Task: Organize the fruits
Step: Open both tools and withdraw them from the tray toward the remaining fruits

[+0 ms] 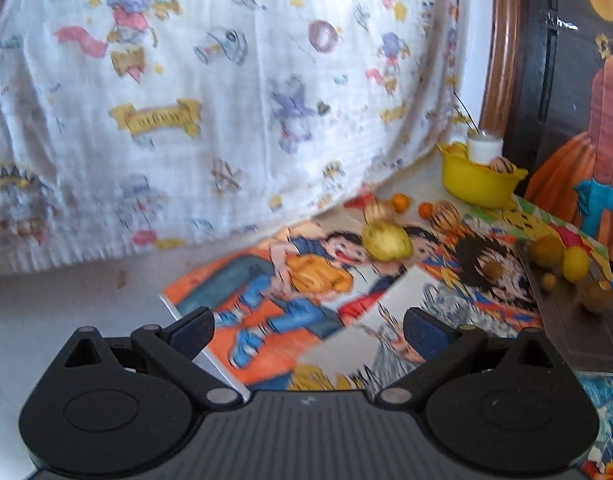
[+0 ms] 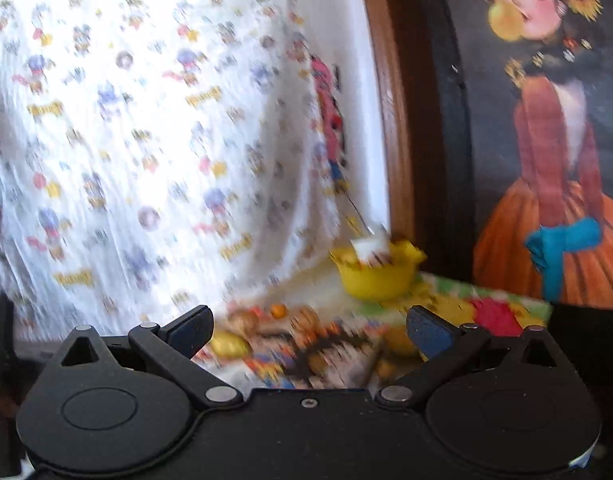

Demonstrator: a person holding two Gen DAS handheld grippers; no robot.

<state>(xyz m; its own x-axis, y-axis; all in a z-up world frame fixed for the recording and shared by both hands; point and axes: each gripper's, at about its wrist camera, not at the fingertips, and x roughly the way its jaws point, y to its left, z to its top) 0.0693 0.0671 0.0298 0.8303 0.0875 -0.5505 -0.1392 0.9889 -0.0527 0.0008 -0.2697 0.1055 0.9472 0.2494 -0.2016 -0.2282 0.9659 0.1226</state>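
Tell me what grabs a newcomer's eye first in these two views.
The yellow bowl at the far end of the surface stands out, already holding fruit, with a white cup just behind it. Loose fruit lies scattered on the colourful cartoon mat, the large yellow fruit most prominent at its middle. Both the left hand-held gripper and right hand-held gripper are open and empty.
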